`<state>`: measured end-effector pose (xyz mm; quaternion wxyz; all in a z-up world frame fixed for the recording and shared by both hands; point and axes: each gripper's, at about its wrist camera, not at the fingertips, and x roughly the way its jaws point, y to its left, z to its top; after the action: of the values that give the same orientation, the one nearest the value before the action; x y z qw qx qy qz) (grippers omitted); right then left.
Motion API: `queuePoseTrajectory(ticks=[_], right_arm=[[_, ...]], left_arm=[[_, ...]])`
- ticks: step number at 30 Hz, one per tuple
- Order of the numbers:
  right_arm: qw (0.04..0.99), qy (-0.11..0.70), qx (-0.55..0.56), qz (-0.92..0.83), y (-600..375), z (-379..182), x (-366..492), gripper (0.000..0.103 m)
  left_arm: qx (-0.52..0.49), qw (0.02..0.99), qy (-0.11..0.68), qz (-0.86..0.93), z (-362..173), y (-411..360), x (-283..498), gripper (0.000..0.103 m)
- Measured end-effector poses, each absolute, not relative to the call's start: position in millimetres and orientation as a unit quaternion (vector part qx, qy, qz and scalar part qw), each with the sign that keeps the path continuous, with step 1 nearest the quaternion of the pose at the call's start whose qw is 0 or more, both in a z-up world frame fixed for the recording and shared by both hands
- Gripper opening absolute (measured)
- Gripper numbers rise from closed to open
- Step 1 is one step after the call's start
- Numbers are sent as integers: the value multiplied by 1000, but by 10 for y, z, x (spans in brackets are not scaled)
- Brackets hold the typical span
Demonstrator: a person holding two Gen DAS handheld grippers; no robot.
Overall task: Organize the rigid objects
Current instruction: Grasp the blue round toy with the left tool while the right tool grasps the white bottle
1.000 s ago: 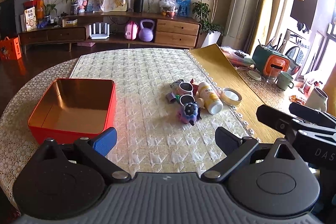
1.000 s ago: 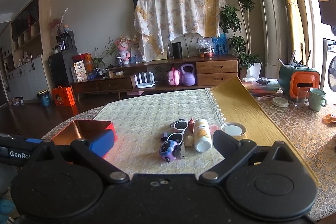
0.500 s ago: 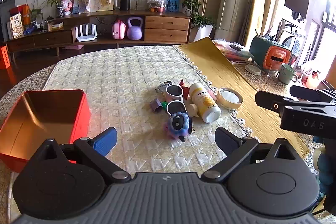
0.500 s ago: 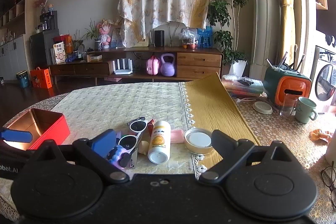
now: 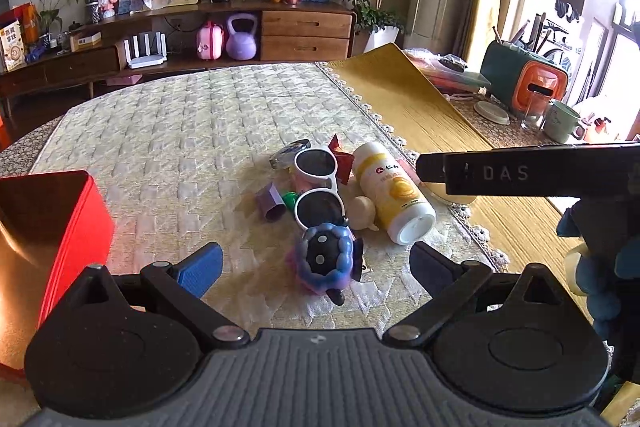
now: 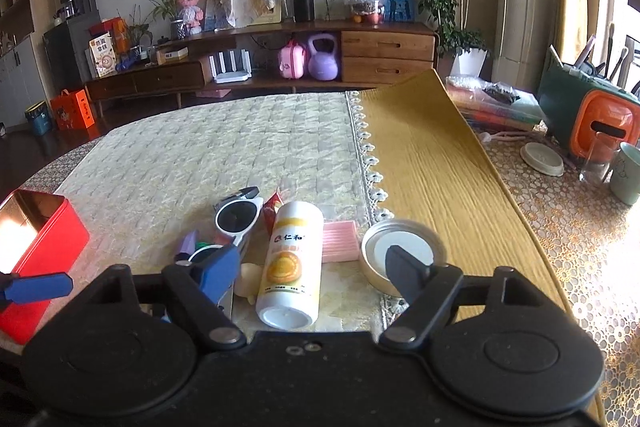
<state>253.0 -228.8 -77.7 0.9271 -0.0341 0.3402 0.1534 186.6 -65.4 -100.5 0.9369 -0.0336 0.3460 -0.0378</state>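
A pile of small objects lies mid-table: a purple-blue toy with a dotted black face (image 5: 325, 259), white sunglasses (image 5: 318, 183), a white and yellow bottle (image 5: 394, 193) on its side, a purple block (image 5: 271, 202) and a round tin lid (image 6: 404, 253). My left gripper (image 5: 316, 267) is open, with the toy between its fingers, just above the table. My right gripper (image 6: 316, 267) is open over the bottle (image 6: 290, 263), with the lid by its right finger. A red tin box (image 5: 52, 227) stands open at the left.
A pink flat block (image 6: 339, 241) lies behind the bottle. A yellow mat (image 6: 432, 167) covers the table's right part. Further right stand a green mug (image 5: 562, 121), a glass, a small dish and a green and orange holder (image 5: 528, 83). A sideboard stands behind the table.
Both grippers have moved forward and down toward the pile. The left one now has the toy between its fingers; the right one has swung right over the bottle. The red box has slid to the left edge of view.
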Motion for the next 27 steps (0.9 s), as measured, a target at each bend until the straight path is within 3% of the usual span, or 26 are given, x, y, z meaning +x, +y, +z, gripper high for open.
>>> queuePoseTrajectory(ticks=[15,21,25,27], right_arm=[[902,406,6,148,-2149,-1178,3055,59],[893,419,34,159,-2152,-1245,3111,45],[894,418,41,156,-2156,-1246,3108,45],[894,417,44,155,-2165,-1245,3105,44]], left_arm=[[-52,922,381,-47,-1372,-632,2245,99],[-64,913,399,-63,-1427,-616,2303,77],[-71,909,406,-69,-1457,-593,2324,60],[-69,909,404,-72,-1444,-607,2332,56]])
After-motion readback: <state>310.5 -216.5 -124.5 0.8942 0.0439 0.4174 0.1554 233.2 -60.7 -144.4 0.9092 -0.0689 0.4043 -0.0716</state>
